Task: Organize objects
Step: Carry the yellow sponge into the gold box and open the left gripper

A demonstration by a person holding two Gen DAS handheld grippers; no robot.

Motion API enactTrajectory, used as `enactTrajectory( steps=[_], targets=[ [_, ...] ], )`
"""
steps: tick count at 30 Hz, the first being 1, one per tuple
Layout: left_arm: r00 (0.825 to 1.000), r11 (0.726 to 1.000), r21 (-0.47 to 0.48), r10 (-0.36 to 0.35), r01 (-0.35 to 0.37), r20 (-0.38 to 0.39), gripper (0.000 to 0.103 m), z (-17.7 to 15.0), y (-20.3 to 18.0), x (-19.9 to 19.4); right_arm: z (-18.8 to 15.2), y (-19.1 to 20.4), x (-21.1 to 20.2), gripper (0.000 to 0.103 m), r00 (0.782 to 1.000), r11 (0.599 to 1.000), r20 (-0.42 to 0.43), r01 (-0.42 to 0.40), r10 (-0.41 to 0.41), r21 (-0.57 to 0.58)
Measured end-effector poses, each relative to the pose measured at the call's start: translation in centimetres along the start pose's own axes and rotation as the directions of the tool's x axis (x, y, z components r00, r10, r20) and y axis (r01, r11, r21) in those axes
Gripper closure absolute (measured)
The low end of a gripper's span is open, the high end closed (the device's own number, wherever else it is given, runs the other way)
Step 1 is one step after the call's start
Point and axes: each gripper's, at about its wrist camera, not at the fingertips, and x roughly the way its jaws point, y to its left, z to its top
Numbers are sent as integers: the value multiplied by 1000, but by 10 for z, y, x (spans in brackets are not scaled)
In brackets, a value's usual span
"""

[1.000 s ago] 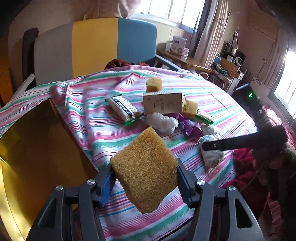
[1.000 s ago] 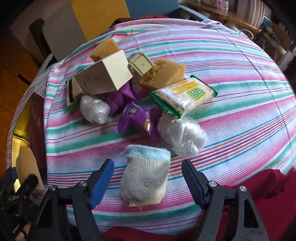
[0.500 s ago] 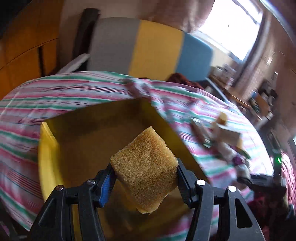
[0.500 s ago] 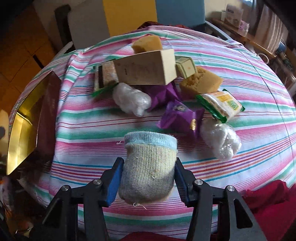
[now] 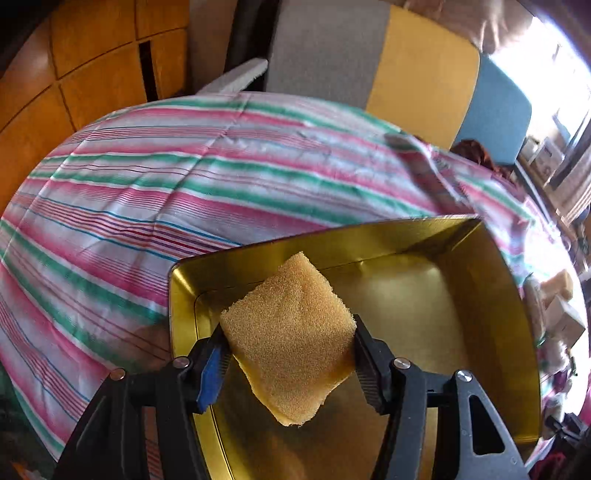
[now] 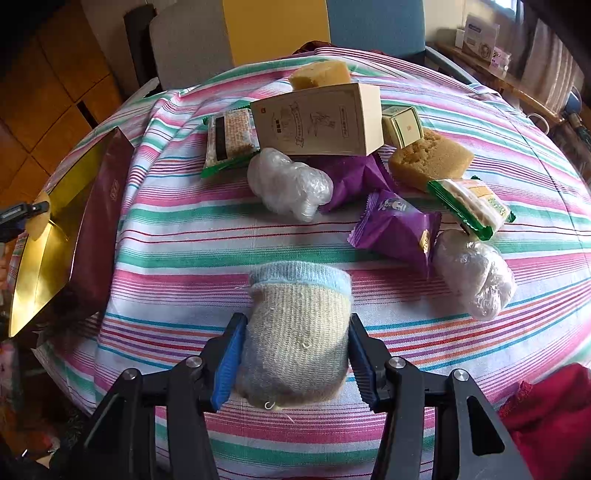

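My left gripper is shut on a yellow sponge and holds it over the gold tin box. The box also shows at the far left of the right wrist view, with the sponge over it. My right gripper is shut on a rolled cream sock with a blue cuff, just above the striped cloth.
A pile lies beyond the sock: a cream carton, a small box, two sponges, snack packs, purple packets and two plastic-wrapped bundles. A colour-block chair stands behind.
My left gripper has swung left with the sponge, from over the cloth to over the gold box. My right gripper has closed on the sock and lifted it slightly.
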Motion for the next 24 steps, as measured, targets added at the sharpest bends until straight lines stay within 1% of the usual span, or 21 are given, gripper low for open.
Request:
enactTrajectory(
  steps=[2,4,6,8,11,13,15,16,17,18,21,24],
  targets=[
    [999,999,9,46,-46,11,39,0,1,3,1,1,1,49,1000,1000,-1,0,0,-2],
    [998,998,18,60,-60,8,37,1,1,7,1,2,2,49,1000,1000,-3,3,-3,-6],
    [999,999,20,45,-45,3,33,2,2,6,2,4,4,48,1000,1000,-5,6,-6,-12],
    [999,999,19,26,-27,19,25,1,0,-1,2,4,5,48,1000,1000,-9,8,-8,-13],
    [999,1000,21,-6,5,53,22,0,1,-15,2,6,6,48,1000,1000,-8,15,-15,-15],
    [997,1000,27,8,-10,72,22,0,2,-22,2,6,6,48,1000,1000,-9,19,-19,-17],
    [996,1000,0,30,-30,82,22,2,7,-32,2,7,6,48,1000,999,-12,24,-24,-22],
    [995,1000,-19,16,-14,100,22,2,10,-38,2,7,6,48,1000,999,-13,26,-26,-23],
    [992,999,-34,-6,11,125,22,0,13,-48,2,8,6,48,999,999,-12,31,-31,-25],
    [989,999,-43,-10,17,150,22,-4,14,-59,2,9,5,48,999,999,-10,37,-37,-27],
    [978,998,-69,2,13,211,22,-24,19,-91,4,13,-1,49,999,998,8,47,-47,-30],
    [968,993,-116,0,30,249,22,-51,28,-114,11,24,-18,49,999,999,51,11,-9,-32]
  ],
)
